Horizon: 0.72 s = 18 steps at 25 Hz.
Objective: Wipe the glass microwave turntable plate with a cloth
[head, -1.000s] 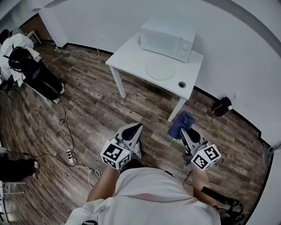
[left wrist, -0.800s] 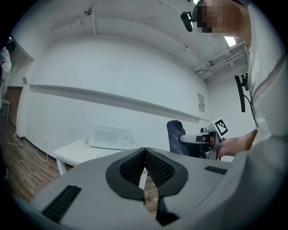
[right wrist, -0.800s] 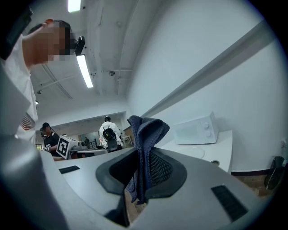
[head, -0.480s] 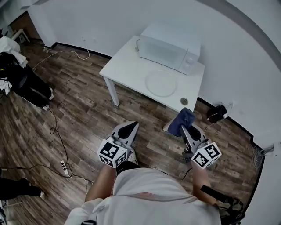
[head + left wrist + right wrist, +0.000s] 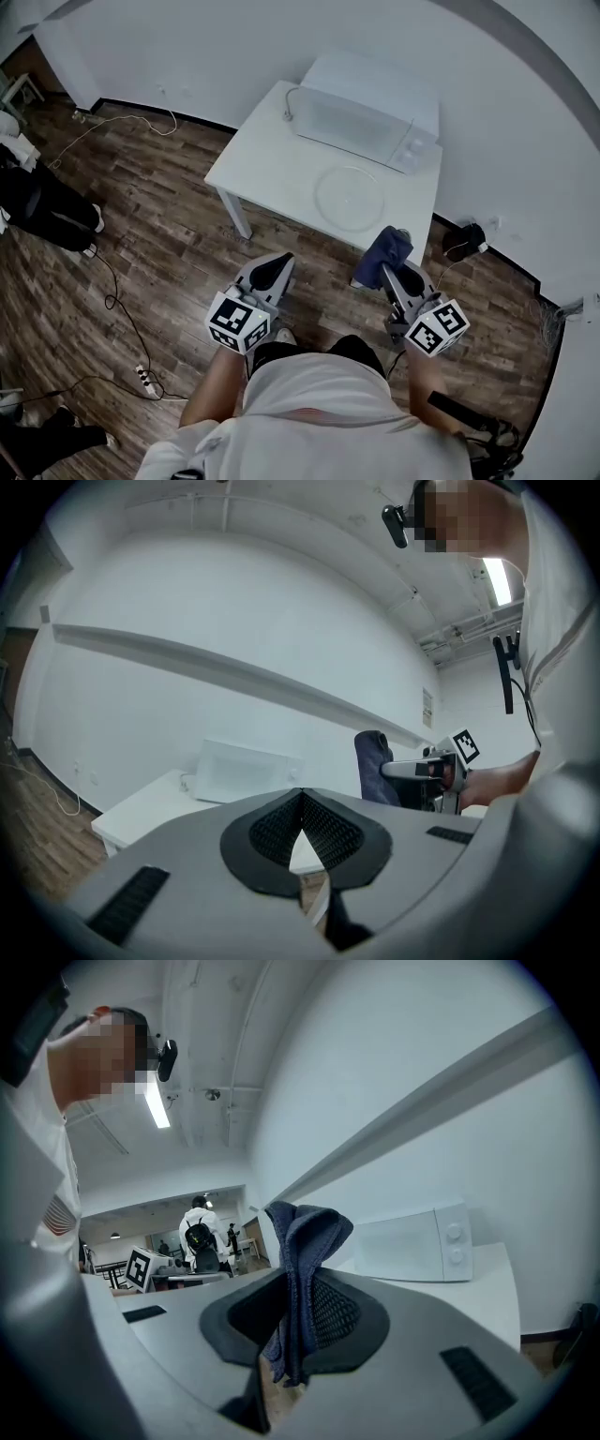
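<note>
Right, my right gripper point(image 5: 389, 274) has its fingers pinched tight on a dark blue cloth point(image 5: 302, 1269), which stands up in a fold above the fingertips. My left gripper point(image 5: 272, 269) has its fingers pressed together with nothing between them. The glass plate point(image 5: 350, 197) lies flat on the white table point(image 5: 258, 169), ahead of the right fingers, apart from the cloth, just in front of the microwave point(image 5: 361, 117).

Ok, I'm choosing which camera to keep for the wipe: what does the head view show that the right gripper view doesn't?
Head view only: the glass plate and the power strip. Right gripper view only: the ceiling light. Both: the white table, the microwave, and the blue cloth clamped in the right gripper.
</note>
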Tool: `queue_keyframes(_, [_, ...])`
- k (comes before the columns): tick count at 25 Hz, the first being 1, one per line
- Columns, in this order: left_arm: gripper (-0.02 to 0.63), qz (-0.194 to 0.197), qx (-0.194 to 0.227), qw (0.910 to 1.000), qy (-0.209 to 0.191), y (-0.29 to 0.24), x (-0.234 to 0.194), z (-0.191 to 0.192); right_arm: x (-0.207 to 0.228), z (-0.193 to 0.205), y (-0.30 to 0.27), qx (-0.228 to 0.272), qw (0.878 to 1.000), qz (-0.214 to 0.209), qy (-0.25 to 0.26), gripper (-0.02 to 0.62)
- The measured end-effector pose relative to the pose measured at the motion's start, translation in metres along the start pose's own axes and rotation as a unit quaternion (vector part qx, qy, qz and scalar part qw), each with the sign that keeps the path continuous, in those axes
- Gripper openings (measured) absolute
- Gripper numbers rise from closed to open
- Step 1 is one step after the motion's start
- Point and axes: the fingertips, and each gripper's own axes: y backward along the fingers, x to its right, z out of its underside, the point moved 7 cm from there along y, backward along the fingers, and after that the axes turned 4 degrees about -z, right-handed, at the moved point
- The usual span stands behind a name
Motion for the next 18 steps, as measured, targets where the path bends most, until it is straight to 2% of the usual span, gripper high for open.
queue_keyframes(7, [0.011, 0.006, -0.015, 0.9999, 0.005, -0.055, -0.028, -0.004, 0.052, -0.008, -0.036, 0.002, 1.000, 0.010, -0.016, 0.061])
queue_keyframes(13, [0.011, -0.026, -0.012, 0.9996, -0.001, -0.108, -0.051, -0.021, 0.117, -0.024, -0.073, 0.005, 1.000, -0.017, -0.024, 0.061])
queue_keyframes(18, [0.011, -0.051, -0.013, 0.9986, -0.004, -0.160, -0.051, -0.033, 0.173, -0.043, -0.088, 0.002, 0.999, -0.038, -0.033, 0.061])
